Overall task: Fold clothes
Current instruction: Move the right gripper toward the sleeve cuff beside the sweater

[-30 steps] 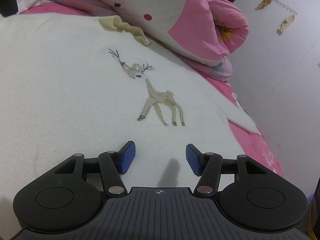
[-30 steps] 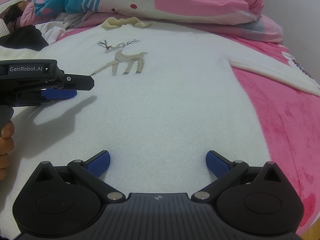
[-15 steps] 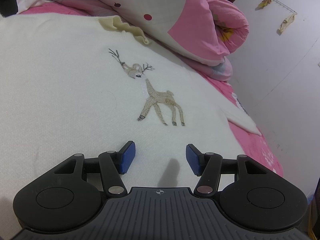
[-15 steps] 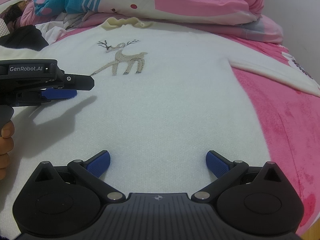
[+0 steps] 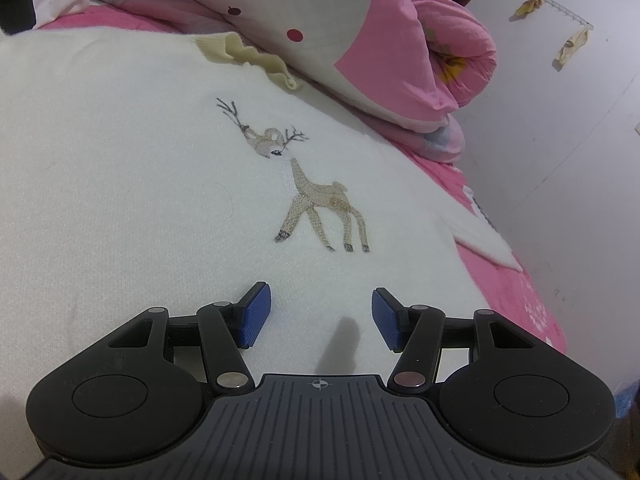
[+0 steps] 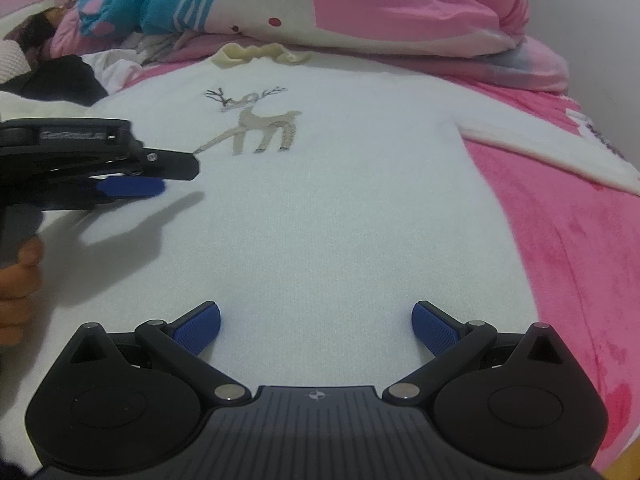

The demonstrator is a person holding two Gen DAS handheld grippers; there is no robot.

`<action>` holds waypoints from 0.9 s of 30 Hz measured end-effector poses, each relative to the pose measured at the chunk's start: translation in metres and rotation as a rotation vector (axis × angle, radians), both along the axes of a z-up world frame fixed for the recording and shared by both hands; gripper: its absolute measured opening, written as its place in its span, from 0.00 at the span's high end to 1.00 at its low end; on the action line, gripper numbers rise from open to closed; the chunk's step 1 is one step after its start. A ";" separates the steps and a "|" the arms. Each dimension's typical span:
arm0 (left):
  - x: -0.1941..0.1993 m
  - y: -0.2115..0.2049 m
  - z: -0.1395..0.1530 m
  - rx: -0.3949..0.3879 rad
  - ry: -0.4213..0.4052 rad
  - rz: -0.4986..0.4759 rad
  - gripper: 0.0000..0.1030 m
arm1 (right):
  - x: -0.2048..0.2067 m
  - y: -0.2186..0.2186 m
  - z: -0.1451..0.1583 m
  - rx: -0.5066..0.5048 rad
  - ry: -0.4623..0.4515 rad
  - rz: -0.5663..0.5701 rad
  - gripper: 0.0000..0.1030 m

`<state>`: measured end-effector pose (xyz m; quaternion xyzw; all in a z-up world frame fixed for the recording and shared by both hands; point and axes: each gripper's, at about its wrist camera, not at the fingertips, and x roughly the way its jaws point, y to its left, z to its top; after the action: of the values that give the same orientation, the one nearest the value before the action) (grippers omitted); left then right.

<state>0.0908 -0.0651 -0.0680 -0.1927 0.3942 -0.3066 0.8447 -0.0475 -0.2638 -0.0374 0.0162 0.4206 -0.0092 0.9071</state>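
A white knitted sweater [image 5: 140, 168] [image 6: 340, 208] with an embroidered deer [image 5: 316, 200] [image 6: 260, 124] and a cream ruffled collar [image 5: 256, 58] lies spread flat, front up, on a pink bed. Its sleeve [image 6: 560, 152] stretches out to the right. My left gripper [image 5: 318, 314] hovers just above the sweater's body, below the deer, open with nothing between its blue pads. In the right wrist view it [image 6: 160, 176] enters from the left, held by a hand [image 6: 18, 280]. My right gripper [image 6: 316, 326] is wide open over the sweater's lower middle, empty.
A rolled pink, white and blue duvet [image 5: 380, 40] [image 6: 360, 4] lies along the far side behind the collar. Dark and white clothes [image 6: 60, 80] are piled at the far left. The pink blanket [image 6: 568, 260] shows on the right, and a white wall [image 5: 560, 128] stands beyond the bed.
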 end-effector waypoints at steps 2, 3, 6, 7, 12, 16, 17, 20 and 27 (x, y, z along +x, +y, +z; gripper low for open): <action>-0.001 -0.001 0.001 0.006 -0.009 0.000 0.44 | -0.010 -0.017 0.007 0.064 -0.024 -0.024 0.00; -0.002 -0.002 0.001 0.011 -0.014 0.000 0.43 | -0.013 -0.029 0.011 0.096 -0.040 -0.049 0.00; -0.005 -0.005 0.001 0.026 -0.038 -0.001 0.41 | -0.015 -0.082 0.021 0.206 -0.101 -0.178 0.00; -0.006 -0.006 0.002 0.031 -0.046 -0.001 0.40 | -0.012 -0.105 0.023 0.252 -0.120 -0.238 0.00; -0.008 -0.007 0.001 0.038 -0.064 0.003 0.38 | 0.008 -0.236 0.014 0.542 -0.220 -0.543 0.16; -0.007 -0.005 0.000 0.020 -0.060 0.010 0.38 | 0.027 -0.324 -0.006 0.710 -0.281 -0.765 0.32; -0.007 -0.005 -0.001 0.017 -0.059 0.012 0.38 | 0.031 -0.343 -0.011 0.745 -0.294 -0.816 0.35; -0.007 -0.004 -0.001 0.011 -0.059 0.014 0.38 | 0.046 -0.387 -0.023 0.760 -0.334 -0.930 0.41; -0.009 -0.009 -0.002 0.033 -0.087 0.011 0.38 | 0.069 -0.452 -0.044 0.790 -0.384 -1.013 0.49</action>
<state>0.0815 -0.0742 -0.0701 -0.1673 0.3611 -0.3032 0.8658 0.0214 -0.7154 -0.0814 0.5436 0.1638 -0.2761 0.7755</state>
